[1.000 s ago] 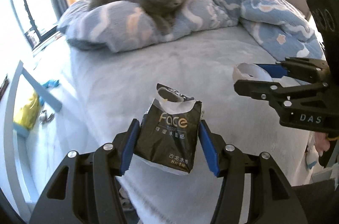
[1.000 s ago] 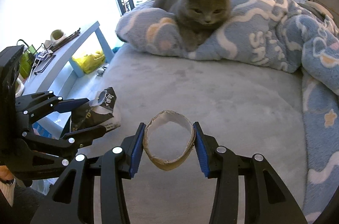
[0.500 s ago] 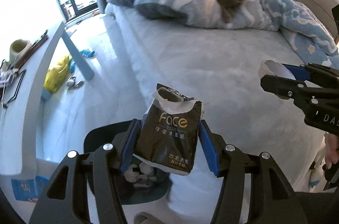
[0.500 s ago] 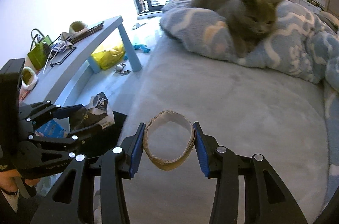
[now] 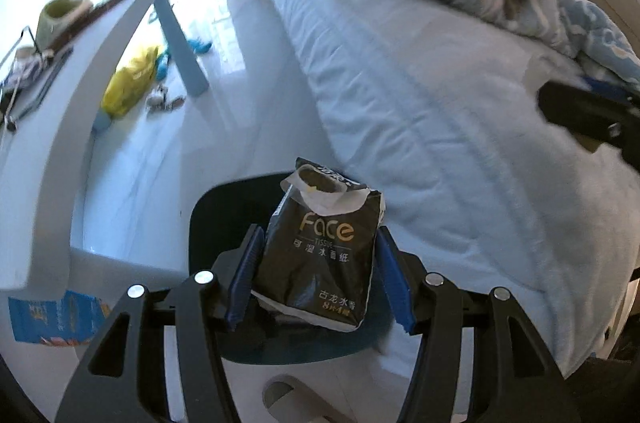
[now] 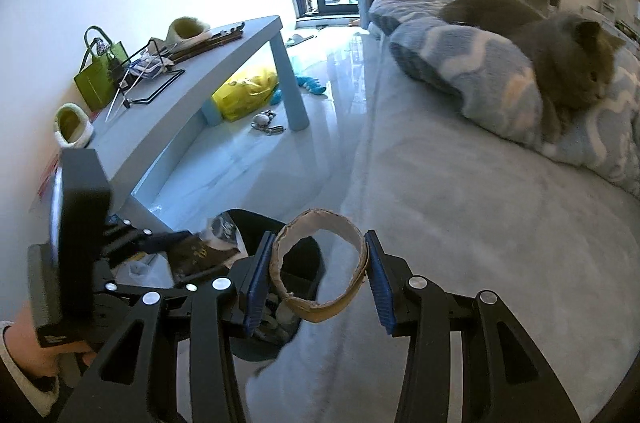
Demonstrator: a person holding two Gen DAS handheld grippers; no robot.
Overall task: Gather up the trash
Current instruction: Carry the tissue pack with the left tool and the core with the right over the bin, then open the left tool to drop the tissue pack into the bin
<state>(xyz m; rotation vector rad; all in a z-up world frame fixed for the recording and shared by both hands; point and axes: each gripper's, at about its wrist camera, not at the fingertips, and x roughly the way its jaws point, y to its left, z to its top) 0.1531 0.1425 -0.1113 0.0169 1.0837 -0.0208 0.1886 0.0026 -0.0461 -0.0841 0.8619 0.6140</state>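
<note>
My left gripper (image 5: pixel 320 279) is shut on a black "Face" tissue pack (image 5: pixel 320 255) and holds it over a dark trash bin (image 5: pixel 208 219) on the floor beside the bed. My right gripper (image 6: pixel 316 279) is shut on a cardboard roll ring (image 6: pixel 320 263), held at the bed's edge beside the same bin (image 6: pixel 276 303), which holds some crumpled trash. The left gripper and its pack (image 6: pixel 200 255) show at lower left in the right wrist view. The right gripper shows blurred at the right edge of the left wrist view (image 5: pixel 588 115).
A grey cat (image 6: pixel 560 59) lies on a blue patterned blanket (image 6: pixel 480 83) on the bed (image 6: pixel 480 223). A light blue table (image 6: pixel 192 103) carries a green bag, slippers and wire items. A yellow bag (image 6: pixel 248 95) and small toys lie on the floor.
Both grippers have swung left from over the bed toward the floor. The trash bin has come into view and now lies under the tissue pack. Both grips are unchanged.
</note>
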